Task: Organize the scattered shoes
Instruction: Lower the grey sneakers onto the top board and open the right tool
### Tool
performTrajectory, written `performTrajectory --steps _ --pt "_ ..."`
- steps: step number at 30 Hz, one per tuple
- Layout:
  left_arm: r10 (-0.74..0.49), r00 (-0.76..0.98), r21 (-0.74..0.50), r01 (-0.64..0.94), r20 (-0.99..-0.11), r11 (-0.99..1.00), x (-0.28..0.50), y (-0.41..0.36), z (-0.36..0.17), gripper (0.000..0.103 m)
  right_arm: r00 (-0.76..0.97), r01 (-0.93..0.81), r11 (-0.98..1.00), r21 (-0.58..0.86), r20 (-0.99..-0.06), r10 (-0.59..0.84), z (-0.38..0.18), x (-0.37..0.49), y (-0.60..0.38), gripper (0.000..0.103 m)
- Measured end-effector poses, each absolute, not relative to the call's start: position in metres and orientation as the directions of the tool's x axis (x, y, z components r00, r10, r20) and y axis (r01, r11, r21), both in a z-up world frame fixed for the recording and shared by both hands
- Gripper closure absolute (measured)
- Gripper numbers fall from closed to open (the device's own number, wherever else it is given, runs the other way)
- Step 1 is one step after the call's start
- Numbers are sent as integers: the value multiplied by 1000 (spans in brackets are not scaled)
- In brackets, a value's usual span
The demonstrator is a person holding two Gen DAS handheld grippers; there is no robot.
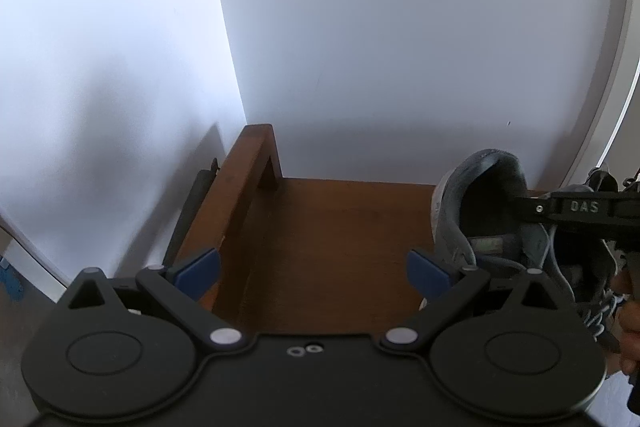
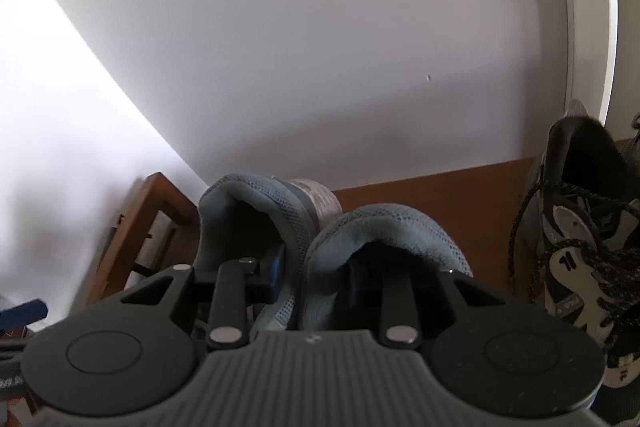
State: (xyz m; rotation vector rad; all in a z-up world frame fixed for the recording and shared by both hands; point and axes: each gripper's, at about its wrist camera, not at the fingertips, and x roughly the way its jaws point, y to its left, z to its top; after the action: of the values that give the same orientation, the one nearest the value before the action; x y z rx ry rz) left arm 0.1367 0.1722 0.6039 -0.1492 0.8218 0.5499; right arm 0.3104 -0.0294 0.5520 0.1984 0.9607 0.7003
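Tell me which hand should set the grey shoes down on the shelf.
Right. The right gripper already pinches the two grey shoes together by their inner collars, over the shelf. The left gripper is open and empty, off to their side.

Two grey-blue mesh sneakers [image 2: 304, 239] stand side by side (collars touching) beside a black-laced sneaker [image 2: 580, 247].

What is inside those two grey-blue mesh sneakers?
One finger of the right gripper reaches into each grey-blue mesh sneaker, pinching their inner walls together. A pale insole label shows in the left wrist view; the toe ends are hidden.
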Motion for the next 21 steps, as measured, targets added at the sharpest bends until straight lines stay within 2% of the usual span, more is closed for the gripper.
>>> performTrajectory --steps 10,19,21 --pt "420 515 84 -553 -747 829 137 169 603 3 359 -424 785 451 -713 603 544 327 -22 71" --pt "414 505 81 -556 -758 827 140 164 604 3 374 -408 795 449 -712 594 560 334 -15 71" --pt "414 501 81 -560 -760 825 140 164 605 3 374 -401 796 454 -712 594 536 362 -14 69"
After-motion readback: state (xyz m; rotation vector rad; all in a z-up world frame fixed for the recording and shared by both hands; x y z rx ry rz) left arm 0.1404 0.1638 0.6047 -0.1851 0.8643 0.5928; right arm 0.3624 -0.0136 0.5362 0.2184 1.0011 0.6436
